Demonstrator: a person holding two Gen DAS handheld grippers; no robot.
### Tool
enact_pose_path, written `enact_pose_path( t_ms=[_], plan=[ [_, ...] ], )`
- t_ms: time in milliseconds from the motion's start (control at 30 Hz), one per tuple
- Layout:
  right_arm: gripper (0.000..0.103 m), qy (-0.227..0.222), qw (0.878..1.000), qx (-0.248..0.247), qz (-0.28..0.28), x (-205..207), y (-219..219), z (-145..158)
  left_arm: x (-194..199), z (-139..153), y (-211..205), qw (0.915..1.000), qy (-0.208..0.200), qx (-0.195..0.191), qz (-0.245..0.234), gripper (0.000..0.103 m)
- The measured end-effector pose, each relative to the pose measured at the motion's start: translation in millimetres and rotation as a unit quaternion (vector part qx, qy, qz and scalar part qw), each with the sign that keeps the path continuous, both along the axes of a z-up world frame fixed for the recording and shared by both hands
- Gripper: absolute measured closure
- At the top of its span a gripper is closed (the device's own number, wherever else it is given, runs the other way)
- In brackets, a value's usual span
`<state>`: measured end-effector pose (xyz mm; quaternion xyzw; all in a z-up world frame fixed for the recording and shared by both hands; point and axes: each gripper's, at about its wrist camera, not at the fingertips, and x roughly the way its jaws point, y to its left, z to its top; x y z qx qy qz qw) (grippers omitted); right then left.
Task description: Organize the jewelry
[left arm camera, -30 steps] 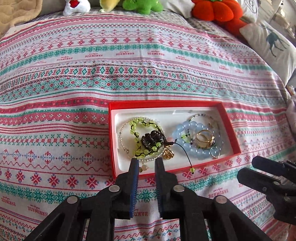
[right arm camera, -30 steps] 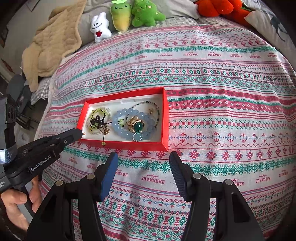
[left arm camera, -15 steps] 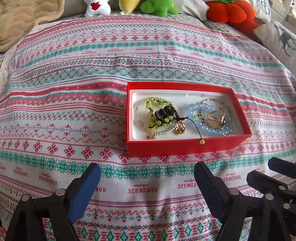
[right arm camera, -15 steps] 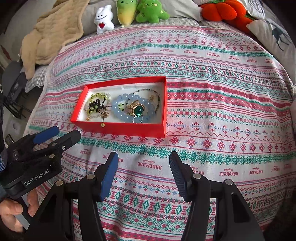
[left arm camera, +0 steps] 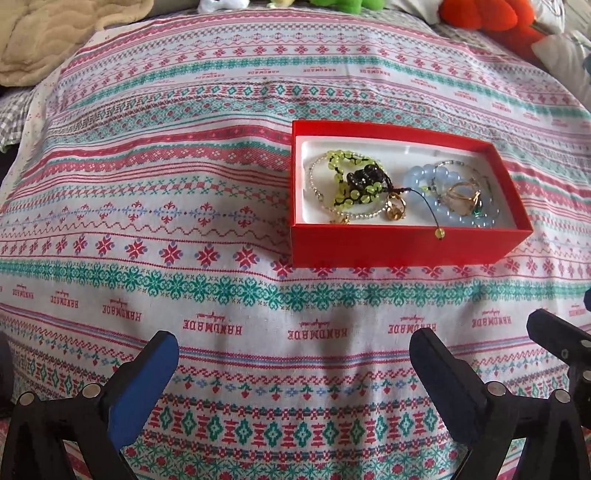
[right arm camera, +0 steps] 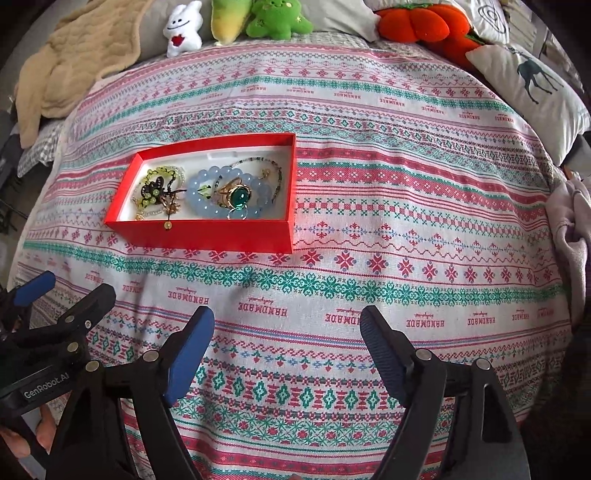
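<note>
A red box point(left arm camera: 402, 251) point(right arm camera: 207, 236) with a white lining sits on the patterned bedspread. It holds a green and black bead bracelet point(left arm camera: 354, 181) point(right arm camera: 155, 188), a pale blue bead bracelet point(left arm camera: 417, 184) point(right arm camera: 199, 195), a gold ring with a green stone point(left arm camera: 465, 195) point(right arm camera: 238, 195) and a thin bead chain point(right arm camera: 258, 160). A cord with a green bead point(left arm camera: 439, 233) hangs over the front wall. My left gripper point(left arm camera: 293, 354) is open and empty, well short of the box. My right gripper point(right arm camera: 286, 328) is open and empty, near and right of the box.
Plush toys point(right arm camera: 221, 18), an orange plush point(right arm camera: 424, 22), a deer pillow point(right arm camera: 532, 81) and a beige blanket point(right arm camera: 74, 55) lie along the bed's far edge. The left gripper also shows at lower left in the right wrist view point(right arm camera: 55, 314).
My left gripper was shut at the box's front edge; it has opened wide and pulled back and left. The right gripper has drawn back slightly, still open.
</note>
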<state>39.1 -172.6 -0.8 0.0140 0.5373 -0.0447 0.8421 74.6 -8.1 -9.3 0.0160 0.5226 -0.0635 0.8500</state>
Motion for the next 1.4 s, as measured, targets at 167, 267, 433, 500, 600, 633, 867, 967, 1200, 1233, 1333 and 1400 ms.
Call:
enact_pose_path(
  t_ms=[167,267,433,500,600,633,867,967,1200,1233,1333,1400],
  plan=[
    [0.019,0.004,1.000,-0.010,0.001,4.3,1.9,-2.5,-0.9,1.4,-1.6,1.0000,-0.001,0.001,-0.006,0.001],
    [0.019,0.006,1.000,-0.007,0.003,5.4,3.4,-3.3,-0.1,0.6,-4.5,1.0000,0.002,0.000,-0.008,0.001],
    [0.019,0.006,1.000,-0.010,0.004,4.6,3.7,-3.5,-0.2,-0.4,-11.8,0.9999,0.004,0.001,-0.012,0.001],
    [0.019,0.006,1.000,-0.009,0.002,3.7,2.4,-3.4,-0.7,-0.6,-14.2,0.9999,0.003,0.003,-0.013,0.001],
    [0.019,0.006,1.000,-0.008,0.001,2.2,0.3,-2.5,-0.8,-1.4,-15.4,0.9999,0.002,0.006,-0.013,0.001],
    [0.019,0.005,1.000,-0.008,0.000,1.8,-0.4,-2.0,-0.7,-1.9,-15.6,0.9999,0.003,0.007,-0.013,0.001],
    [0.019,0.005,1.000,-0.010,-0.003,0.6,-3.3,-2.0,-0.6,-1.1,-13.8,0.9999,0.004,0.005,-0.011,0.001],
    [0.019,0.006,1.000,-0.011,-0.003,1.1,-2.9,-1.8,-0.2,0.1,-12.1,0.9999,0.003,0.002,-0.011,0.001],
    [0.019,0.007,1.000,-0.013,0.000,2.0,-0.2,-3.6,-0.8,1.4,-12.2,0.9999,0.003,0.002,-0.013,0.001],
    [0.019,0.008,1.000,-0.013,0.001,2.0,-0.2,-4.2,-0.9,1.4,-12.3,0.9999,0.003,0.002,-0.012,0.001],
    [0.019,0.009,1.000,-0.015,0.002,2.4,0.7,-5.3,-1.3,1.8,-12.1,0.9999,0.003,0.003,-0.012,0.001],
    [0.019,0.009,1.000,-0.015,0.002,2.8,0.8,-5.5,-1.4,1.9,-11.2,0.9999,0.004,0.003,-0.012,0.001]
  ],
)
